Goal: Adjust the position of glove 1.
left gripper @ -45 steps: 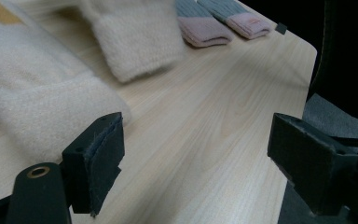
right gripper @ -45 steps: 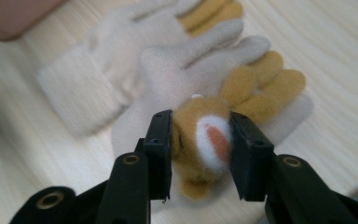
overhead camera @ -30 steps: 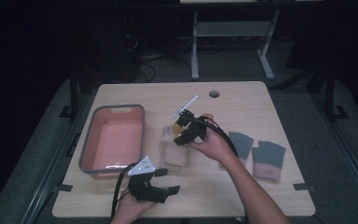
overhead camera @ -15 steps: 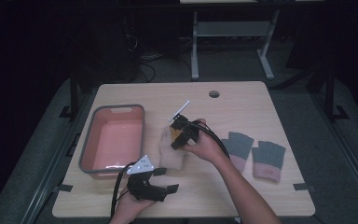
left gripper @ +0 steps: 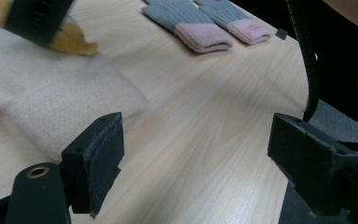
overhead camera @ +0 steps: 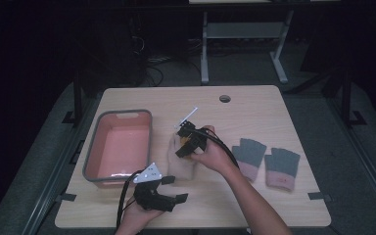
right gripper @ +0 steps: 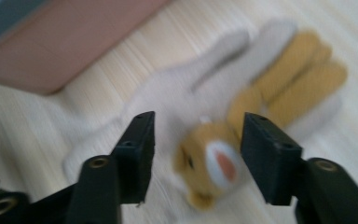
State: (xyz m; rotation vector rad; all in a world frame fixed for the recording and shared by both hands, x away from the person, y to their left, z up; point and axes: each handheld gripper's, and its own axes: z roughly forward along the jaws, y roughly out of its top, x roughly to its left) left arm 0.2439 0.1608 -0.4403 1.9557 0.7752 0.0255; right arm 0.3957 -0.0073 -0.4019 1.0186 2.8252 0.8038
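A cream glove (overhead camera: 180, 166) lies flat at the table's middle, with a yellow glove (right gripper: 289, 79) bearing a small animal face (right gripper: 214, 165) on top of it. My right gripper (overhead camera: 186, 143) hovers just over the pair, pointing down. Its jaws (right gripper: 198, 126) have just been opening and now stand apart on either side of the yellow glove, pressing on nothing. My left gripper (overhead camera: 175, 189) rests near the front edge, open (left gripper: 196, 130) and holding nothing, with the cream glove's cuff (left gripper: 51, 102) just beside its left jaw.
A pink bin with a grey rim (overhead camera: 92, 152) stands at the left. Two grey gloves with pink cuffs (overhead camera: 248, 157) (overhead camera: 281, 168) lie side by side at the right. A round cable hole (overhead camera: 224, 98) sits near the far edge.
My right gripper has come down and toward the person onto the cream glove, carrying the yellow glove. Its jaws stand wider apart now. The left gripper has stayed put.
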